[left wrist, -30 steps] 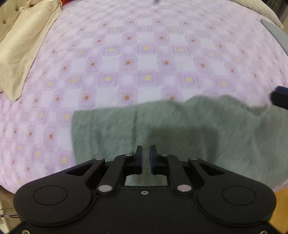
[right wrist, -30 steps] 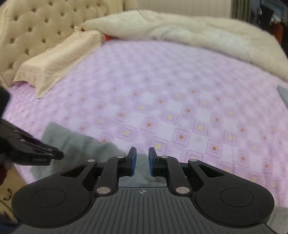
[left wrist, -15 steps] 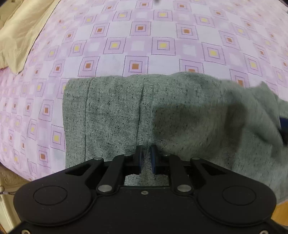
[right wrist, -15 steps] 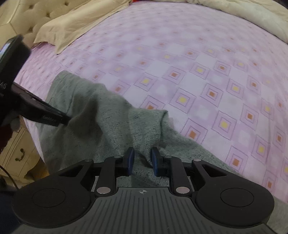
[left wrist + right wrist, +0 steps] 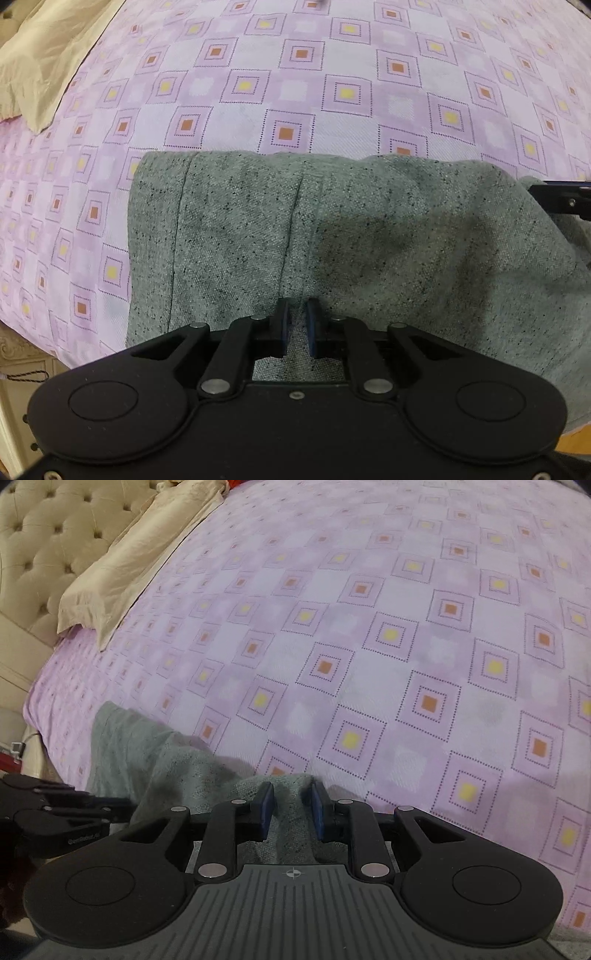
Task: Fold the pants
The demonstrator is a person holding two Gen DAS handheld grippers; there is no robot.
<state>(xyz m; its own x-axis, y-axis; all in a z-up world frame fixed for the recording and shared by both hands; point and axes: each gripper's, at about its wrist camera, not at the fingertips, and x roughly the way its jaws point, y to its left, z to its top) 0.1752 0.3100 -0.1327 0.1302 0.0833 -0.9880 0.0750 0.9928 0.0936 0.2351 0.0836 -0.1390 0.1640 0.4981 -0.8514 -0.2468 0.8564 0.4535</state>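
The step in hand is laying the grey pants point(image 5: 369, 240) down at the near edge of the bed point(image 5: 332, 92). The left gripper point(image 5: 296, 326) pinches cloth; the right gripper point(image 5: 292, 808), its jaws just widened around a cloth ridge, looks released. Next calls for regripping an edge to fold. Count: one pants, two grippers, one pillow point(image 5: 129, 565) beyond the pants.

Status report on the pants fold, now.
Left claw pinching the grey pants. Right claw just opened wider, fabric bunched loose between its pads. Pants down on the bedspread. Nothing in the way.
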